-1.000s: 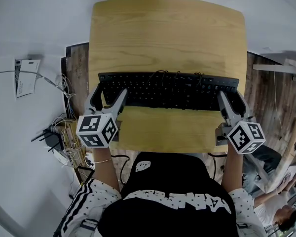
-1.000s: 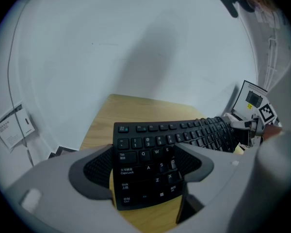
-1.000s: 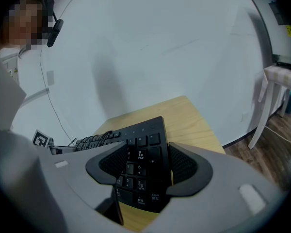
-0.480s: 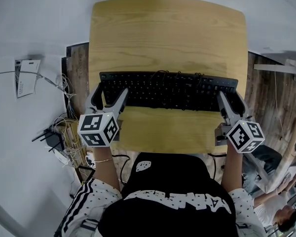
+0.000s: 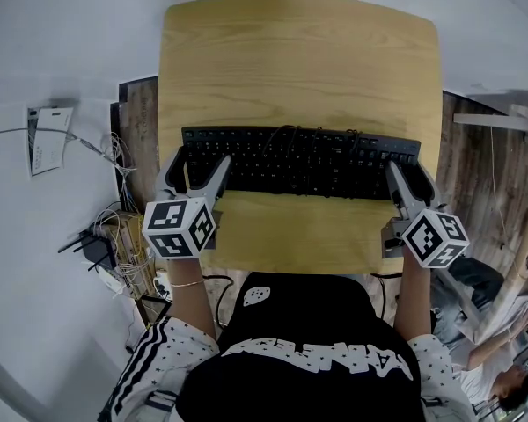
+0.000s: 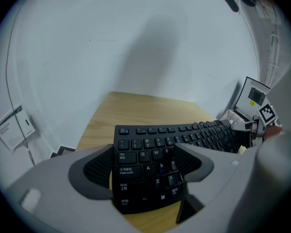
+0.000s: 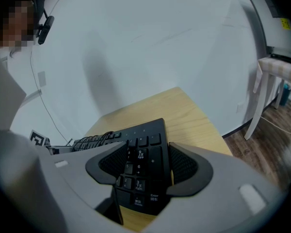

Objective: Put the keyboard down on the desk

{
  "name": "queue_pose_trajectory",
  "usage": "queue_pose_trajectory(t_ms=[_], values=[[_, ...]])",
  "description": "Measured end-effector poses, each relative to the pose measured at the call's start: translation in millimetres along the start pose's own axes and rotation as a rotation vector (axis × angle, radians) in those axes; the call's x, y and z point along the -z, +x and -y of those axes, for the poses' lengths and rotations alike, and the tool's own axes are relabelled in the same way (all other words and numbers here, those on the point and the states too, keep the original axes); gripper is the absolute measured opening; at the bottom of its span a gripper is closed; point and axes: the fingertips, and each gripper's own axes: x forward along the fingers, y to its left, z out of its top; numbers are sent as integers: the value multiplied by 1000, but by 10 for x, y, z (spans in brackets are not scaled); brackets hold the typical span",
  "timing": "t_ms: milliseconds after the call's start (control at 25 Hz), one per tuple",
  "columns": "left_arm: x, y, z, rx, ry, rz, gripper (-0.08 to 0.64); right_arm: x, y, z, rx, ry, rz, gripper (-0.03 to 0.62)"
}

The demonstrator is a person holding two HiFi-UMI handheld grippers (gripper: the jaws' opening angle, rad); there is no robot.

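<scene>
A black keyboard (image 5: 299, 161) lies lengthwise across the near half of the light wooden desk (image 5: 299, 51), with a cable bunched at its back edge. My left gripper (image 5: 196, 167) is shut on the keyboard's left end; one jaw sits outside the end and the other lies over the keys. My right gripper (image 5: 411, 176) is shut on the right end in the same way. The Tab and Caps Lock end of the keyboard (image 6: 150, 144) fills the gap between the jaws in the left gripper view. The number pad end (image 7: 145, 144) fills it in the right gripper view. Whether the keyboard touches the desk is unclear.
Tangled cables and a box (image 5: 114, 236) lie on the floor left of the desk. A paper tag (image 5: 44, 139) hangs on the white wall. A white table leg (image 7: 259, 101) stands on the wooden floor to the right. Bare desk (image 5: 299, 227) lies in front of the keyboard.
The keyboard looks slightly smaller in the head view, both ends drawn inward, and both grippers have shifted a little with it. Its place between the jaws is unchanged.
</scene>
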Motion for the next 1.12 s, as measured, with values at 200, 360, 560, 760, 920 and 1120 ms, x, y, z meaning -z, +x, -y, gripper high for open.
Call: queue_pose_trajectory(t_ms=[200,360,560,760,920,1120], values=[[-1,31,17,10,-23,3,396,37,11,24,18,5,-4,272],[19,49,27,11,-7,-12,396,38,22,31,24,4,-8,272],[39,68,13,14,-14,-12,396,59,54,53,36,1,-8,272],[33,52,15,19,-15,-4,396,55,46,49,43,-8,-1,273],[45,48,16,25,2,-5,396,63,49,58,52,-21,8,276],[70,65,26,35,34,-14,396,68,62,72,56,-54,5,278]])
